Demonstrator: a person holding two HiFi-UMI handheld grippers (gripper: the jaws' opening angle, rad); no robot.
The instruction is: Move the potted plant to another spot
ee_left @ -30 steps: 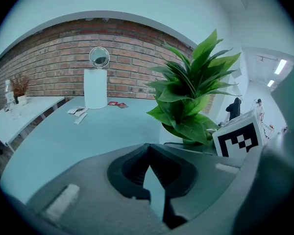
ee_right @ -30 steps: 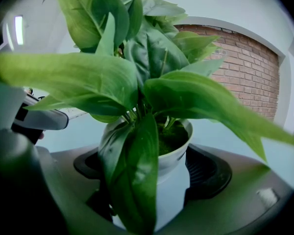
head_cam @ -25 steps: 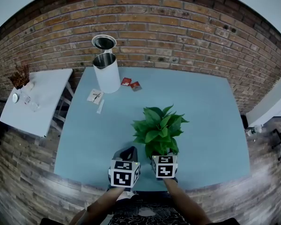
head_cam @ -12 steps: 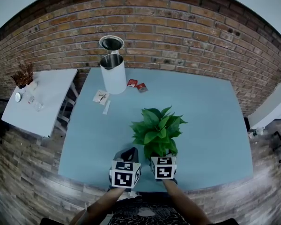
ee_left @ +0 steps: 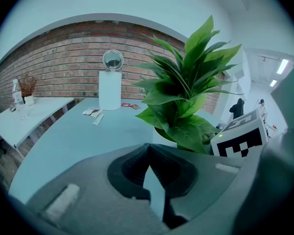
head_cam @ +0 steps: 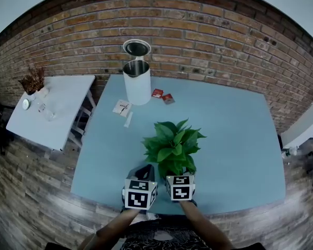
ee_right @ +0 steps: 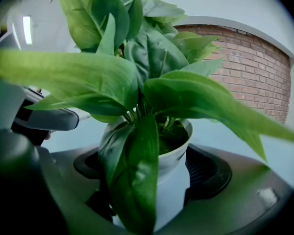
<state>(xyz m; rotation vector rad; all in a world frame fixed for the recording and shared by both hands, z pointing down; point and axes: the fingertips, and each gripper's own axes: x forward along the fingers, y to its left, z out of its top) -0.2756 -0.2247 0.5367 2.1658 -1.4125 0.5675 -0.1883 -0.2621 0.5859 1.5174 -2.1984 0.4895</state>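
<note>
- Plant (head_cam: 172, 146), leafy green in a white pot (ee_right: 179, 153), is over the near half of the blue table (head_cam: 235, 134), about midway across and close to the person's edge.
- Right gripper (ee_right: 159, 180): jaws stand wide, one dark pad on each side of the pot and pressed to its wall. It is clamped on the pot. Leaves crowd its view and hang over the left pad.
- The pot's base is out of sight, so I cannot tell whether it rests on the table or hangs clear.
- Left gripper (ee_left: 148, 153): jaw tips are together with nothing between them. It sits just left of the right gripper, beside the plant and not touching it.
- The marker cubes of both grippers are side by side at the table's near edge.
- Far left of the table: white canister (head_cam: 137, 82) with its round lid up, near the brick wall (head_cam: 198, 30).
- Two red packets (head_cam: 157, 93) lie just right of the canister. A white packet (head_cam: 122, 107) lies in front of it.
- White side table (head_cam: 57, 113) stands apart to the left, with dried sprigs (head_cam: 33, 81) at its far corner.
</note>
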